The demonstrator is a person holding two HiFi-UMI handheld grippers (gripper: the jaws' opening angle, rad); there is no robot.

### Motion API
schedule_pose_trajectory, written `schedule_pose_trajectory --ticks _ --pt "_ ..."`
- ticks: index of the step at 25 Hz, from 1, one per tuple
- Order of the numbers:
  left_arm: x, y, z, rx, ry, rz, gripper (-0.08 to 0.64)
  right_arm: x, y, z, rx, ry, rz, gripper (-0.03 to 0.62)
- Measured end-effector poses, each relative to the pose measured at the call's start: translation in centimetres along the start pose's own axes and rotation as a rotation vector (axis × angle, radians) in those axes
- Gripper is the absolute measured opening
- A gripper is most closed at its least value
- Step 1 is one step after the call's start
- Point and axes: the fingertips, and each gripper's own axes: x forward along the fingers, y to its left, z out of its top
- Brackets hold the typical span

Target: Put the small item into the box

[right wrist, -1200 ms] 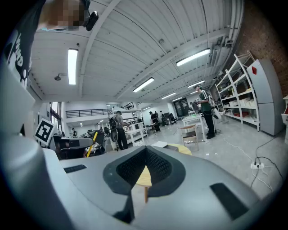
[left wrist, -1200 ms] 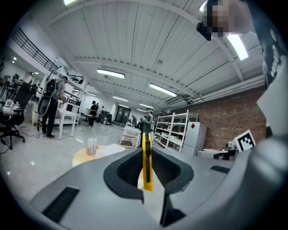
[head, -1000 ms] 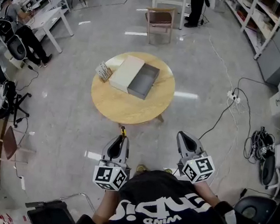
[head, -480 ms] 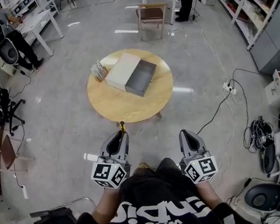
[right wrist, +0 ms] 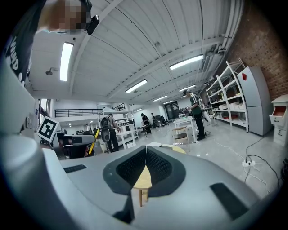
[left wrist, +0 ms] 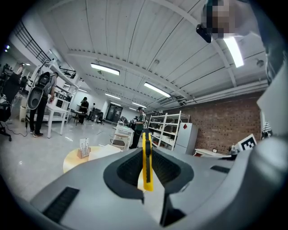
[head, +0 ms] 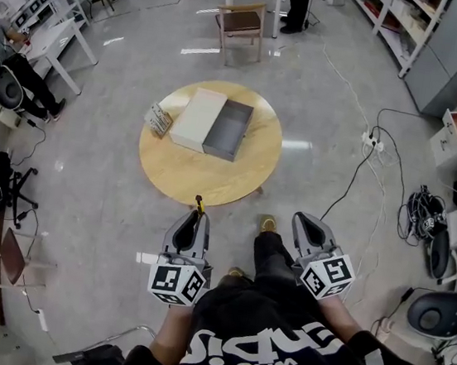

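Note:
My left gripper point(head: 197, 215) is shut on a yellow utility knife point(left wrist: 146, 161), whose tip point(head: 199, 205) sticks out ahead of the jaws in the head view. My right gripper point(head: 304, 227) is shut with nothing between its jaws. Both are held in front of the person's body, short of the round wooden table point(head: 213, 175). On that table lies an open grey box point(head: 229, 130) with its cream lid point(head: 197, 118) beside it on the left. The left gripper also shows in the right gripper view point(right wrist: 92, 144), with the knife in it.
A small rack of cards point(head: 160, 118) stands at the table's left edge. A wooden chair point(head: 241, 22) stands beyond the table. Cables and a power strip point(head: 369, 140) trail on the floor to the right. Desks with seated people point(head: 14, 66) are at the left, shelving point(head: 401, 16) at the far right.
The view has shifted a little nearer the table. A shoe now shows between the grippers as the person steps forward. Both grippers keep their hold and pose.

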Motion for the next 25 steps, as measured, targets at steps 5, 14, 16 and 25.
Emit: schedule_pose_trajectory --ticks 5,14,16,25 --pt "2.4 0.5 0.3 0.008 -0.008 0.002 0.067 2.9 -0.8 0.3 0.002 0.0 0.03 0.003" --pt "8.1 2.7 2.2 0.029 -0.012 0.043 0.067 9.8 -3.3 1.8 0.007 0.022 0.088 0.003" --pt "9.5 3.4 2.5 0.03 -0.007 0.051 0.067 11.4 -4.0 2.1 0.013 0.029 0.094 0.003" --pt "16.6 5.0 3.6 0.021 -0.008 0.095 0.067 17.8 -8.6 3.9 0.024 0.045 0.146 0.003"
